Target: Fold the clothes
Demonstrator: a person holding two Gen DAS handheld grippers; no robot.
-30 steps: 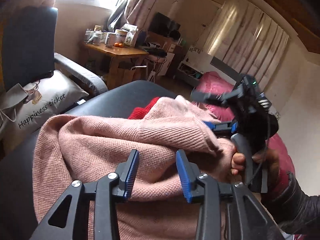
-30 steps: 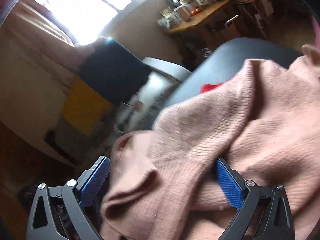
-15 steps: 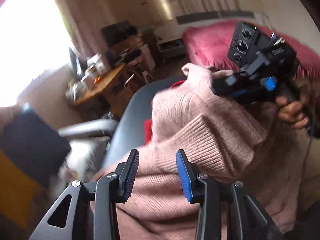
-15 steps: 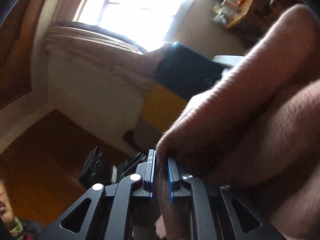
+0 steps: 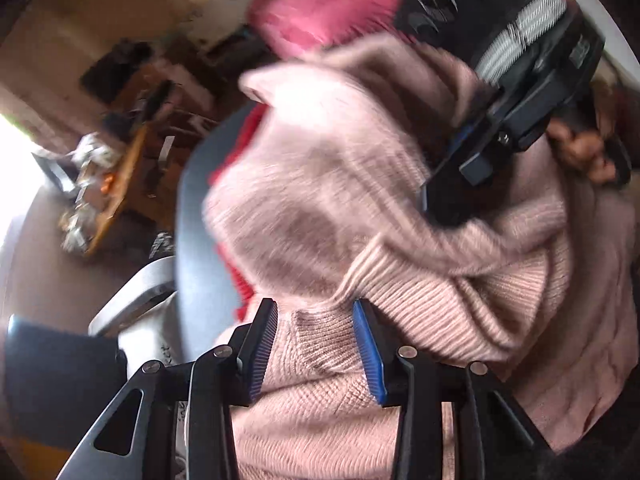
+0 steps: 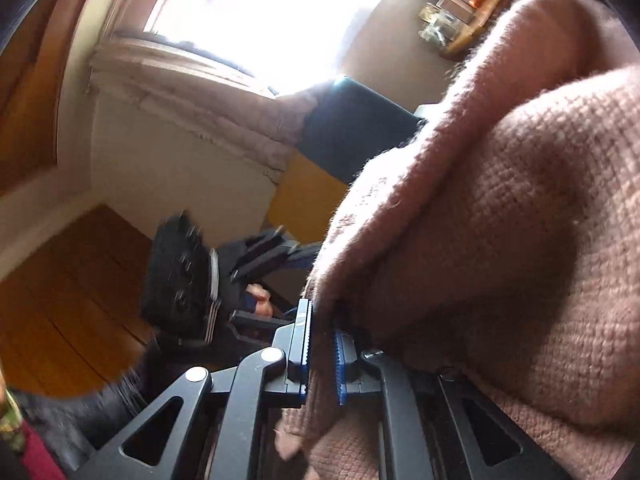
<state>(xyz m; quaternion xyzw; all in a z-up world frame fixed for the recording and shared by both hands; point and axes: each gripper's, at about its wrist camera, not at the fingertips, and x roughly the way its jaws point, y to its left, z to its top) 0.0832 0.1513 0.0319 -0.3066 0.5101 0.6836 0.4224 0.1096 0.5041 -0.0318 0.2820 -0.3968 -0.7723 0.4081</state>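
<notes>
A bright window (image 6: 256, 12) lights pale walls, a cluttered wooden table (image 5: 116, 184).

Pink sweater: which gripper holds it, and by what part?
The right gripper pinches a fold at the pink sweater's edge. The left gripper is open around it.

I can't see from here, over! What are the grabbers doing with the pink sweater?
Right gripper shut on the fuzzy pink knit sweater. Left gripper open, jaws straddling a fold. Sweater bunched, unfolded. Red garment underneath.
</notes>
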